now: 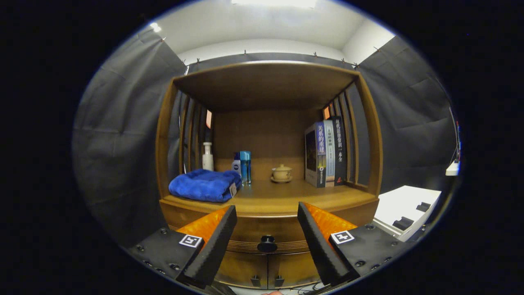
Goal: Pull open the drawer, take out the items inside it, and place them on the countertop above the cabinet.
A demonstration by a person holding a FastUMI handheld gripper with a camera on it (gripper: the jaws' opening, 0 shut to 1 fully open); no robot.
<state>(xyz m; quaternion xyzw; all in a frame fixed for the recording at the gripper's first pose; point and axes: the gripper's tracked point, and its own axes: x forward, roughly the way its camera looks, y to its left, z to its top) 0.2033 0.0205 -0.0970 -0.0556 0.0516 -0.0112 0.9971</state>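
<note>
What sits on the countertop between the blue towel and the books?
In the gripper view, a blue bottle by the towel, then a small lidded teacup on a saucer, short of the books. The jaws stand open.

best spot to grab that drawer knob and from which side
Grip the round dark knob itself, coming straight in from the front. It sticks out from the middle of the closed drawer front, below the countertop, and is the only projecting part there. The claw is open, its fingers either side of the knob and apart from it, so closing on the knob's sides looks workable.
</note>
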